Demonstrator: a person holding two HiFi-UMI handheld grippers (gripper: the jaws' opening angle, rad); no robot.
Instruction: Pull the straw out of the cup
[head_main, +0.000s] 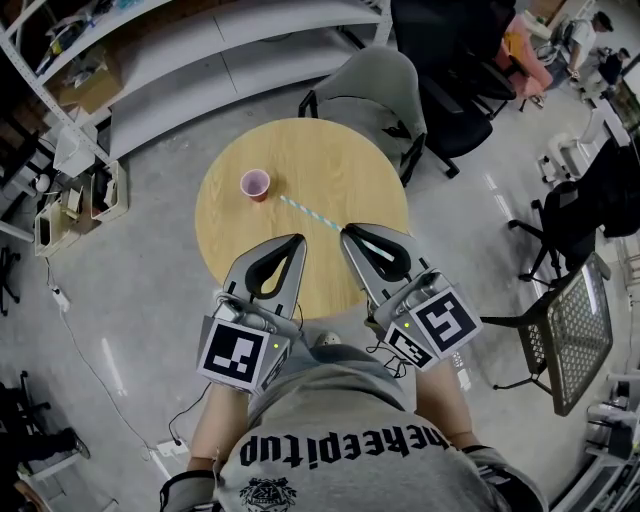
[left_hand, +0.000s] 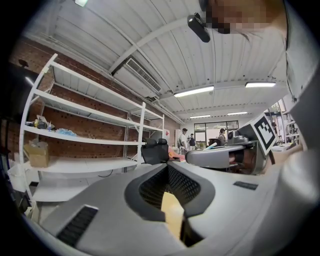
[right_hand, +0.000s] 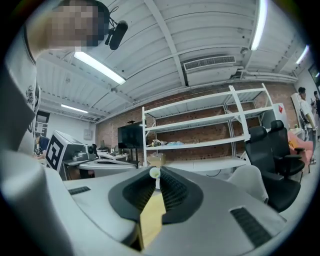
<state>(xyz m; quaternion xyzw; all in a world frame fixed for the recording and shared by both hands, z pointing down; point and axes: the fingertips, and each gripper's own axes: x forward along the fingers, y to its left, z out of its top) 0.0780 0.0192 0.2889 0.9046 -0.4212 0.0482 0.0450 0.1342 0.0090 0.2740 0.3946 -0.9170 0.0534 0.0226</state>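
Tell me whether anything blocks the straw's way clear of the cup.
Nothing visible does. The right tool grips the straw, whose far end lies close by the pink cup above the table. The left tool is shut, off to one side.

A round wooden table carries a pink cup, upright near its far left edge.
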